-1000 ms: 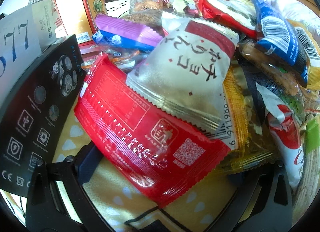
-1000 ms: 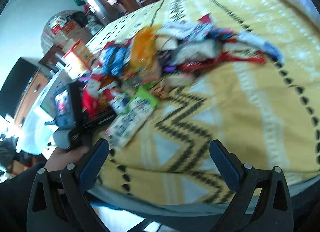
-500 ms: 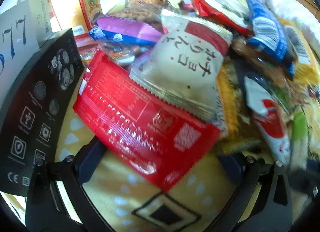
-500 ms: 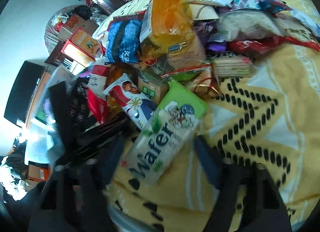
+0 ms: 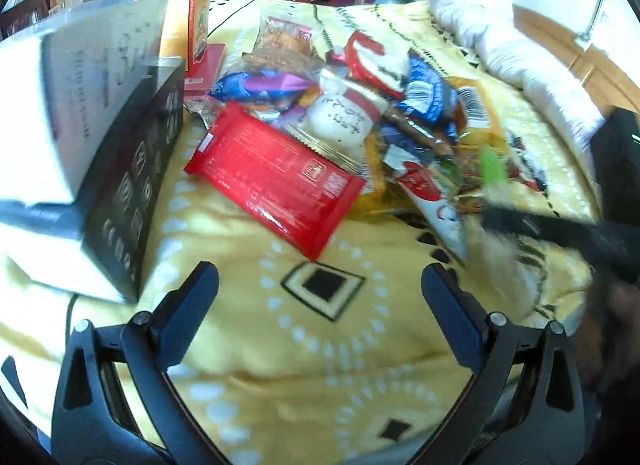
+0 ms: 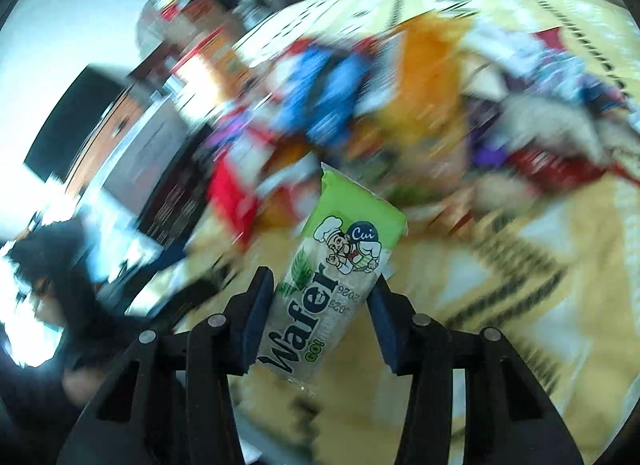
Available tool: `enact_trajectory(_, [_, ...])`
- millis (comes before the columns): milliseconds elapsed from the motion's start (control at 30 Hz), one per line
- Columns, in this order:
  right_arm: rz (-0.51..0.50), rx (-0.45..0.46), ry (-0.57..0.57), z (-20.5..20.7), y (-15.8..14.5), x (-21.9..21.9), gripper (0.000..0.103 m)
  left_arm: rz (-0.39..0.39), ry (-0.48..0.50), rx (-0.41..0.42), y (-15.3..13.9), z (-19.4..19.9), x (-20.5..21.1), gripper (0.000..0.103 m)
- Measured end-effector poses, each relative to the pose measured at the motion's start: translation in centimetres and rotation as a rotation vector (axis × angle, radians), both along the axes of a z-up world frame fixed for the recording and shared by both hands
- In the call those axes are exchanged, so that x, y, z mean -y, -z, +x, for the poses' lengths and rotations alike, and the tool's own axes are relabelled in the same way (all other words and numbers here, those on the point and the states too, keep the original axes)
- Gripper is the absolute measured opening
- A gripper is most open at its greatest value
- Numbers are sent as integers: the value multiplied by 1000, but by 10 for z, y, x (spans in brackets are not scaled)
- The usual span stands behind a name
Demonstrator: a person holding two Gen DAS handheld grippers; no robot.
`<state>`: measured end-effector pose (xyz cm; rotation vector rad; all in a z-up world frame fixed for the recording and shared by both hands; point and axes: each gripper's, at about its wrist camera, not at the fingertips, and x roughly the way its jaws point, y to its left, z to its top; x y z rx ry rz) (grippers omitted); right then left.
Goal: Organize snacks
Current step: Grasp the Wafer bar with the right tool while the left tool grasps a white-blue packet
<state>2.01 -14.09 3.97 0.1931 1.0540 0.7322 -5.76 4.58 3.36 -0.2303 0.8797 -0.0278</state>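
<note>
Green and white, the wafer packet (image 6: 340, 265) sits clamped between the two fingers of the right hand-held gripper (image 6: 318, 305), raised just off the yellow blanket (image 6: 540, 249) at the near edge of the snack pile (image 5: 380, 113). The left hand-held gripper (image 5: 320, 289) hangs spread wide and empty before the red packet (image 5: 276, 181). The step in hand looks like lifting the wafers away; next they need carrying to a sorting spot, gripped gently enough not to crush them.

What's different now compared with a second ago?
The right gripper went in to the snack pile and closed on the green wafer pack, which lay on the bedspread before. The left gripper backed away from the red packet, still open and empty. The pile stayed put.
</note>
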Motion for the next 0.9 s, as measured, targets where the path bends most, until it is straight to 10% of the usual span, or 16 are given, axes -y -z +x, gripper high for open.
enact_trajectory(267, [187,-169,-125,-1,14,-14,42,-64,43,17,-3,-5,6,102])
enact_trajectory(500, [-111,14,29,-19,-2,41,41,-33,129,41,3,26,47,99])
enact_trajectory(767, [-149,133,-97,-41,-13,38,42,-90,237,-22,15,41,59,70])
enact_trajectory(900, [-162,154,-139,-46,-16,20,42,-63,223,-46,17,43,57,29])
